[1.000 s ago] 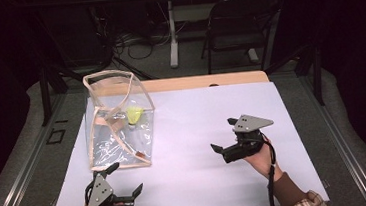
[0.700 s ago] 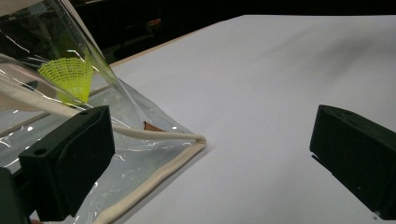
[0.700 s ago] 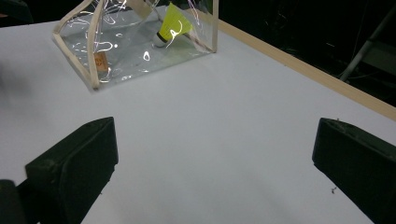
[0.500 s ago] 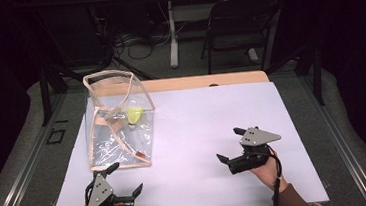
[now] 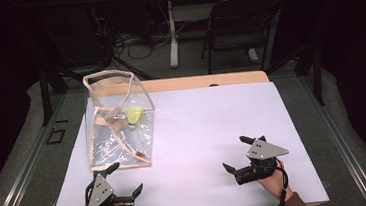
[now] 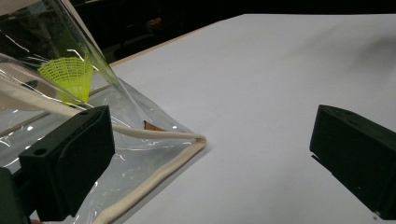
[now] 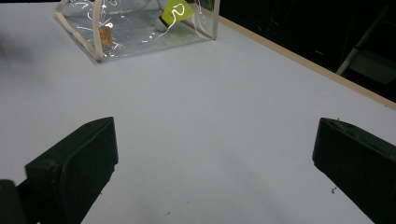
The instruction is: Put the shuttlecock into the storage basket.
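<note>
Covering most of the frame, the white rectangular table top (image 5: 213, 130) carries every item, with its pale wooden edge (image 5: 204, 81) along the far side. Next in size is the clear plastic bag with cream fabric trim (image 5: 117, 121), standing upright on the left half of the table, its mouth open at the top. Inside it, toward the far wall, rests the yellow-green plastic shuttlecock (image 5: 134, 116), with a small brown tag (image 5: 138, 152) low near the front corner. The left gripper (image 5: 124, 178) lies at the near left edge, jaws spread wide, holding nothing; in the left gripper view one jaw sits just beside the bag's trimmed front corner (image 6: 198, 138), though contact cannot be confirmed. The right gripper (image 5: 238, 154) rests at the near right, well apart from the bag, jaws likewise spread and empty, pointing across bare table toward it.

Probable hazards, by judgement: the bag is light and unanchored, so a push from the left jaw against the corner could slide or tip it rather than secure it. Closing on thin, glossy film instead of the fabric trim may let it slip out. Reaching through the mouth with one gripper while the other is idle could collapse the walls onto the shuttlecock, which rolls easily.
</note>
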`<state>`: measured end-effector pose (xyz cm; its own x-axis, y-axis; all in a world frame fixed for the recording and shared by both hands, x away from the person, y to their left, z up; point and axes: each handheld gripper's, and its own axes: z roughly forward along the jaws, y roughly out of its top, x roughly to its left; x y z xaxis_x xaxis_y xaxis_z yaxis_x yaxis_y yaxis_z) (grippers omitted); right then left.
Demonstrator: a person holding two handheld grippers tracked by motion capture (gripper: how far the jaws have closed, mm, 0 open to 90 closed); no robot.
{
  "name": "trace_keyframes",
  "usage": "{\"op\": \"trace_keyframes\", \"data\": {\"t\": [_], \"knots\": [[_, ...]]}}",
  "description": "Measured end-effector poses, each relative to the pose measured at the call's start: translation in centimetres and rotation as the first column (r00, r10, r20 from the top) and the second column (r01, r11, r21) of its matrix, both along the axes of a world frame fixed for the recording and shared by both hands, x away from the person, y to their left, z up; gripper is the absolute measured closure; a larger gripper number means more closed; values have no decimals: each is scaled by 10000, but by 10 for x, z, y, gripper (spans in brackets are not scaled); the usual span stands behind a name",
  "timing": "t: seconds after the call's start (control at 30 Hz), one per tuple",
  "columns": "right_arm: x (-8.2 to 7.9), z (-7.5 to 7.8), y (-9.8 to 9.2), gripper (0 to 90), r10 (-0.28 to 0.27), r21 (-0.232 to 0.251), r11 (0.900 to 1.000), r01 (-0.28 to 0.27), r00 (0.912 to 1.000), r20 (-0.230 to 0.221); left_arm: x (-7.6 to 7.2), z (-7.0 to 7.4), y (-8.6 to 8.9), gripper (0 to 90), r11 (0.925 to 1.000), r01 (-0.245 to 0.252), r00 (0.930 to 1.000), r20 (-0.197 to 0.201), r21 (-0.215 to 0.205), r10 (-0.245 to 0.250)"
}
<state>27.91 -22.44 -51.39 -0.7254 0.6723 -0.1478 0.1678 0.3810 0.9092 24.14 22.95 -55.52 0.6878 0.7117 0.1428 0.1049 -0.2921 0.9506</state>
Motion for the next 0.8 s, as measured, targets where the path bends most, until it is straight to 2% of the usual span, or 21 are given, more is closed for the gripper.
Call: {"op": "trace_keyframes", "data": {"t": [0.4, 0.8], "knots": [[-26, -11, -10, 0, -395, -97, 9992, 399, 9985, 378, 0, 0, 0, 0, 10000, 0, 10000, 28, 28, 0], [-33, -17, -11, 0, -409, -154, 9990, 415, 9984, 380, 0, 0, 0, 1, 10000, 0, 10000, 62, 37, 0]]}}
